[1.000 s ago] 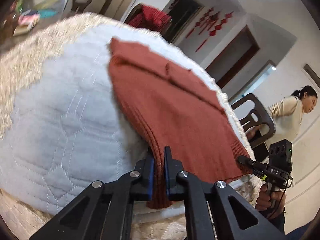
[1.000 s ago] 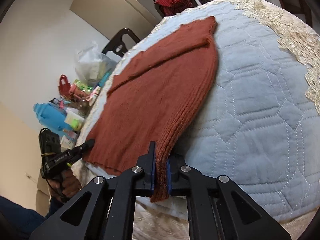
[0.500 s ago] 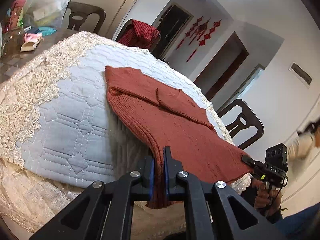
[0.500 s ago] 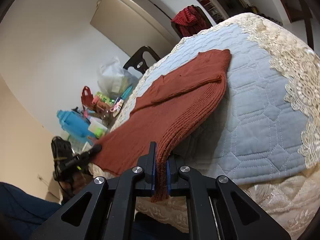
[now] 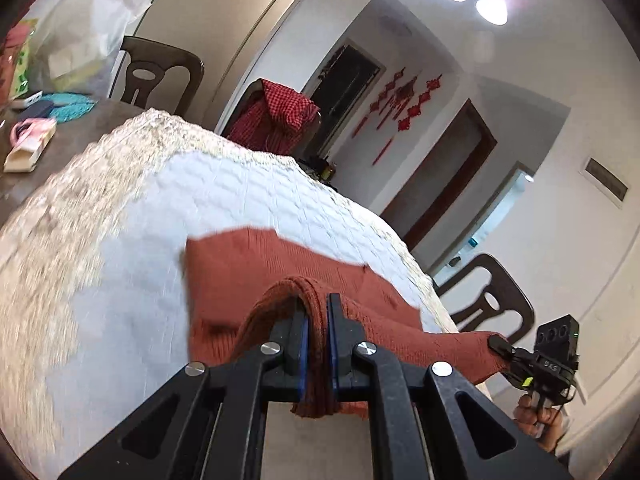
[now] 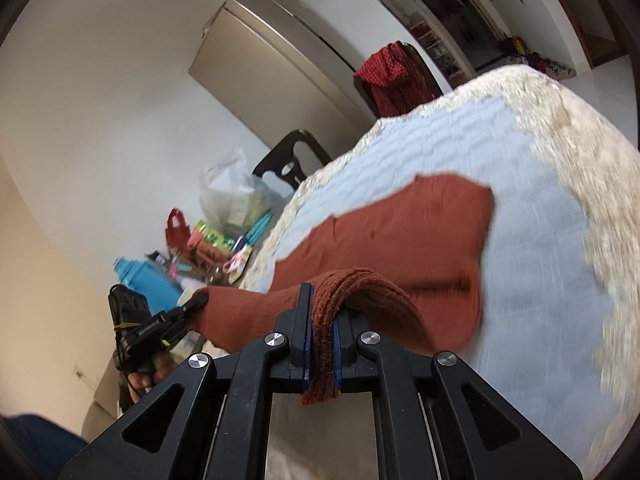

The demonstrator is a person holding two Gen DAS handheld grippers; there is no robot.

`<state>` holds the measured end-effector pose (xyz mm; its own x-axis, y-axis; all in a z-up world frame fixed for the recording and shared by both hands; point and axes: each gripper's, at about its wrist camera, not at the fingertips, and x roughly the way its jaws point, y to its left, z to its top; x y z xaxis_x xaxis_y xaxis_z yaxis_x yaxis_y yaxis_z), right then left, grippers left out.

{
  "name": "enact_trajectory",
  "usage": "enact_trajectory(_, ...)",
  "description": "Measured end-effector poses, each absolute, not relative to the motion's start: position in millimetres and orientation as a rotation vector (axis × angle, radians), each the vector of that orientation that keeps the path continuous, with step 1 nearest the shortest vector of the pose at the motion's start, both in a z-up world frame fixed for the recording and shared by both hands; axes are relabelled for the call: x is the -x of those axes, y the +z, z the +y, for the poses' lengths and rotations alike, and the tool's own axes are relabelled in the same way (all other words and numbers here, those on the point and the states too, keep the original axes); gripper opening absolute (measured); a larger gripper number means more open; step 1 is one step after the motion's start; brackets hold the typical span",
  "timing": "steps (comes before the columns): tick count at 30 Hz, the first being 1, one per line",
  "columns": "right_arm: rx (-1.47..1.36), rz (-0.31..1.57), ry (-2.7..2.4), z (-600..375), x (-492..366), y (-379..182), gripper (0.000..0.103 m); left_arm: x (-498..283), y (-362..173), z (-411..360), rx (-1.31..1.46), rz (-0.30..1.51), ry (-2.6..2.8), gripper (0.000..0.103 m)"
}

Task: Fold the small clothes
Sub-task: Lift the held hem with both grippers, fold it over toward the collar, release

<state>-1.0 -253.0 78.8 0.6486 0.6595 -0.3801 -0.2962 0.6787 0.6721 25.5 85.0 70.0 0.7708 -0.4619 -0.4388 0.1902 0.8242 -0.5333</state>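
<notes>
A rust-red knitted garment (image 5: pixel 256 272) lies on a pale blue quilted cover (image 5: pixel 224 200) on the table. My left gripper (image 5: pixel 317 320) is shut on one near corner of its ribbed hem, which is lifted and curls over the fingers. My right gripper (image 6: pixel 322 312) is shut on the other near corner of the garment (image 6: pixel 420 232). The hem hangs stretched between both grippers, above the part still lying flat. Each view shows the other gripper at the hem's far end: the right gripper (image 5: pixel 498 343) in the left wrist view, the left gripper (image 6: pixel 198 300) in the right wrist view.
The quilted cover has a cream lace border (image 6: pixel 592 200). Dark chairs (image 5: pixel 492 304) stand round the table, one draped with a red checked cloth (image 5: pixel 280 120). Bags, a blue bottle (image 6: pixel 144 280) and small items crowd the table's far side (image 5: pixel 32 148).
Both grippers have risen and swung forward over the table, carrying the hem up and over the flat part. The garment looks shorter, its near half lifted off the cover.
</notes>
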Motion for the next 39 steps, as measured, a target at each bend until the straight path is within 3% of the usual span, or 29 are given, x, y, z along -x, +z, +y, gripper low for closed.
enact_trajectory(7, -0.625, 0.687, 0.547, -255, -71, 79, 0.008, -102, 57, 85, 0.496, 0.661, -0.319, 0.009)
enact_trajectory(14, -0.690, 0.897, 0.447, -256, -128, 9, 0.008, -143, -6, 84, 0.527, 0.859, -0.245, 0.009)
enact_trajectory(21, -0.723, 0.901, 0.469, -258, -136, 12, 0.008, -152, 12, 83, 0.520, 0.830, -0.259, 0.009)
enact_trajectory(28, -0.869, 0.951, 0.421, -273, -172, -2, 0.012, -183, -9, 92, 0.631, 0.907, -0.229, 0.012)
enact_trajectory(31, -0.886, 0.947, 0.422, -275, -175, -2, 0.018, -178, 0, 98, 0.646, 0.850, -0.219, 0.022)
enact_trajectory(35, -0.919, 0.906, 0.481, -274, -176, 4, 0.043, -172, 12, 111, 0.639, 0.781, -0.160, 0.026)
enact_trajectory(39, -0.918, 0.858, 0.478, -276, -174, 13, 0.046, -161, 23, 111, 0.584, 0.750, -0.144, 0.026)
